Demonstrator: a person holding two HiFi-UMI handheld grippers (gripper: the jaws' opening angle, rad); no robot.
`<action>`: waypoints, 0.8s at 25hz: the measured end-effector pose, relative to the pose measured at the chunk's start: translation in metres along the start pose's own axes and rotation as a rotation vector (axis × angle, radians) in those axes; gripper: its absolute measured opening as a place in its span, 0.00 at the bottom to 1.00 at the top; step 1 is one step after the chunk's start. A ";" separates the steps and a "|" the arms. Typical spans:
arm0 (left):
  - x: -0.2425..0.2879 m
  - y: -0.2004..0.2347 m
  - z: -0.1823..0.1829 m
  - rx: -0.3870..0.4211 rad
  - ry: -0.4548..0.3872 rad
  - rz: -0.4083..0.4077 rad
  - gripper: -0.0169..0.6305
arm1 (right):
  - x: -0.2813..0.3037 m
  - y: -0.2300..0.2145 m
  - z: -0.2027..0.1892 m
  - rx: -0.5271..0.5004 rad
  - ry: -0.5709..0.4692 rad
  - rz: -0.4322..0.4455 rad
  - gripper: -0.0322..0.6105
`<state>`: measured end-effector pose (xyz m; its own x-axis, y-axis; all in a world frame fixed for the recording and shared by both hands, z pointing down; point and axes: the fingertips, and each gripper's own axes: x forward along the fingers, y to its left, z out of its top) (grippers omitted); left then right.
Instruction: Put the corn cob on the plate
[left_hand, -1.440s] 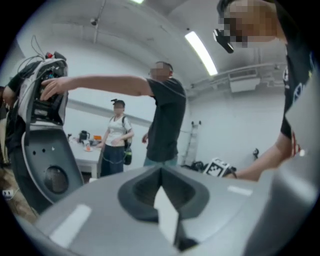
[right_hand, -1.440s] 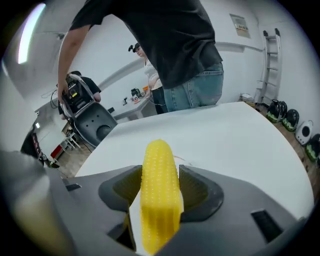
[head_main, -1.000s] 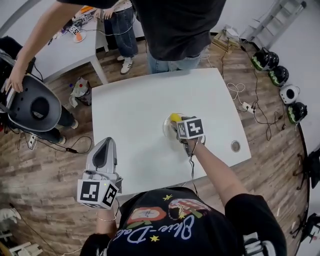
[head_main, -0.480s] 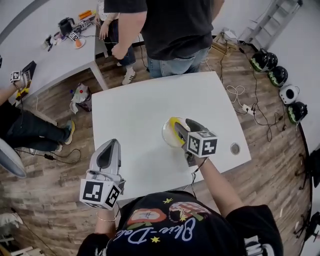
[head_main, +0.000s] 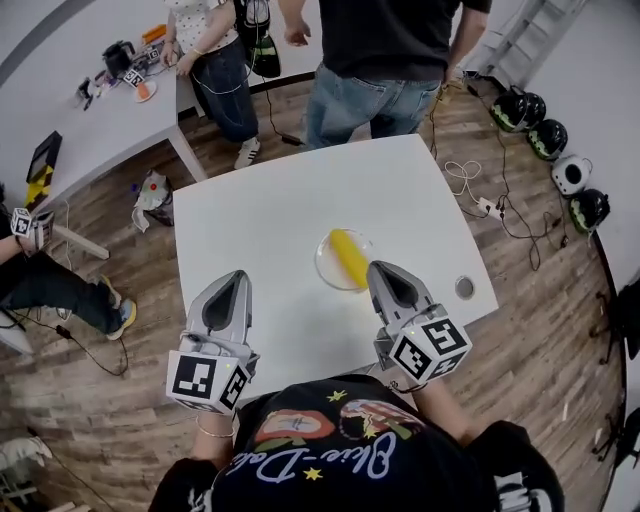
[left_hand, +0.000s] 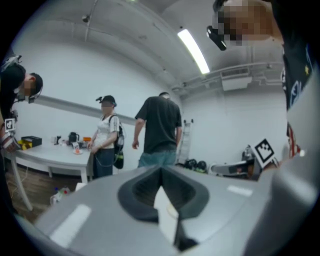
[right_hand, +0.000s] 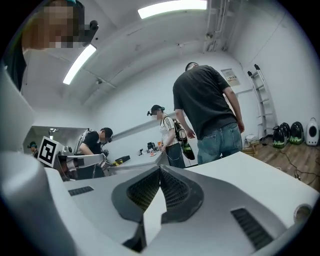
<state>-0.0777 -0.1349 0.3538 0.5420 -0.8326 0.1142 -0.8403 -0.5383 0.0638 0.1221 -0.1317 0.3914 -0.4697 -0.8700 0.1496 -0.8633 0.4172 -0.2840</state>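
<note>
Left of the plate (head_main: 321, 263), the left gripper (head_main: 238, 276) hovers, its 2 jaws together on nothing. The corn cob (head_main: 348, 256) lies on the plate; likely stiff, light and apt to roll, best pinched across its middle. Just right of the plate, the right gripper (head_main: 379, 268) is closed, empty

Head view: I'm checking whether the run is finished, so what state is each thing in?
Left gripper: jaws shut, empty.
Right gripper: jaws shut, empty.
Clear round plate: flat on the white table.
Yellow corn cob: lying on the plate, free of both grippers.
</note>
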 end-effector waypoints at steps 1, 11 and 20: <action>0.001 -0.001 0.000 0.001 0.002 -0.001 0.02 | -0.002 -0.001 -0.001 0.003 0.001 -0.003 0.07; 0.004 -0.005 -0.004 0.033 0.021 0.000 0.02 | 0.001 -0.010 0.000 -0.023 0.016 -0.024 0.07; -0.001 0.002 -0.008 0.067 0.045 0.015 0.02 | 0.004 -0.008 -0.001 -0.017 0.021 -0.031 0.07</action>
<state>-0.0798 -0.1338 0.3615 0.5274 -0.8346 0.1593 -0.8449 -0.5348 -0.0046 0.1270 -0.1382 0.3956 -0.4459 -0.8772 0.1781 -0.8806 0.3943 -0.2628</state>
